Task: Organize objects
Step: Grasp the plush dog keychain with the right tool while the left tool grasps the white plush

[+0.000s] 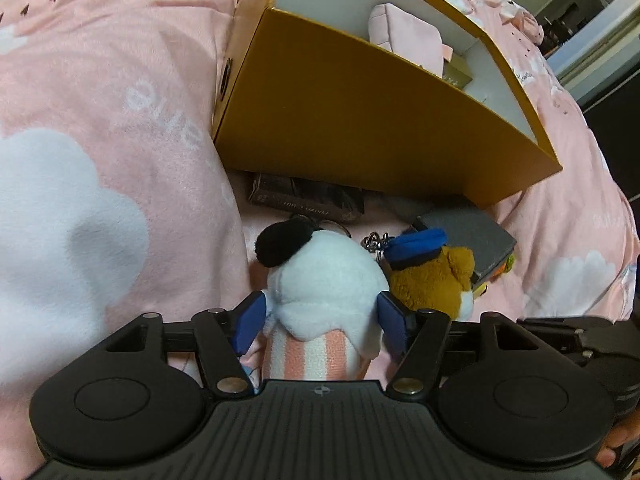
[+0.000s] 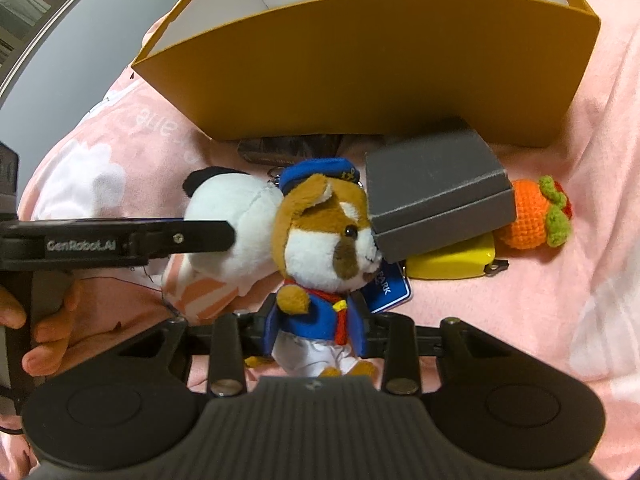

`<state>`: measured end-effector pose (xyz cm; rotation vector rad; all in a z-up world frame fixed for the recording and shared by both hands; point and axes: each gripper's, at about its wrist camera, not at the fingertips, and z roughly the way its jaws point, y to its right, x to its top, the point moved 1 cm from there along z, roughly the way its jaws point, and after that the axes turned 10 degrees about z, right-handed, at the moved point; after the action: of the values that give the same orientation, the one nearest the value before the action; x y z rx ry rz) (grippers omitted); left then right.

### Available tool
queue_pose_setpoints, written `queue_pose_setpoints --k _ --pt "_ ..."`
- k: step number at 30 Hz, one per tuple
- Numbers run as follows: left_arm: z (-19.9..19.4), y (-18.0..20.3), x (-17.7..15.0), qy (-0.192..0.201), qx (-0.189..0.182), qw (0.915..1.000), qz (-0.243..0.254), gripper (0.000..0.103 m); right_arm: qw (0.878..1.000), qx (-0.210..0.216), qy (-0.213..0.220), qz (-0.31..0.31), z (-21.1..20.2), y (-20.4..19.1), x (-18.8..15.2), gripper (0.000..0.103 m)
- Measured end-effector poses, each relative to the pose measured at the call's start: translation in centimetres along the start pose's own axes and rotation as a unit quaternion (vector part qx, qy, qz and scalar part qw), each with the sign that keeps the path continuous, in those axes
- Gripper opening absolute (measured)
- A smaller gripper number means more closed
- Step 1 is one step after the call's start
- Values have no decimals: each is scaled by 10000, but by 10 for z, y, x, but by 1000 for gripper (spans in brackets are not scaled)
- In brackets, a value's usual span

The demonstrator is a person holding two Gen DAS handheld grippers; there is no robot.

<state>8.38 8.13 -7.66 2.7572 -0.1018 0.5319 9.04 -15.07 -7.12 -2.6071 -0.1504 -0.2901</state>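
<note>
Both plush toys lay near me on the pink bedding, before the far box. My left claw straddled the white plush, released; my right claw grasped the dog by its soft, light body.

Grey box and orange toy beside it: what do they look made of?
Grey box: probably matte cardboard, judging by flat faces, crisp edges and a separate lid line. Orange toy: crocheted yarn, as knotted stitch texture shows, with green yarn leaves.
</note>
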Motion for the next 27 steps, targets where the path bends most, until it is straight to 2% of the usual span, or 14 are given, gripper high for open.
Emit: queue_pose_setpoints --k 5,9,16,27 --pt "5 10 -4 -75 59 9998 164 71 10000 51 -57 25 4 2 -1 38" --pt "-1 13 -12 75 129 9999 64 68 10000 85 -31 2 1 1 -1 37" --pt "-34 22 -27 607 155 9980 -42 61 9992 385 67 -22 -21 1 -3 36" --pt "-87 51 -12 1432 165 9895 -11 59 9943 816 514 -456 -72 -20 7 35"
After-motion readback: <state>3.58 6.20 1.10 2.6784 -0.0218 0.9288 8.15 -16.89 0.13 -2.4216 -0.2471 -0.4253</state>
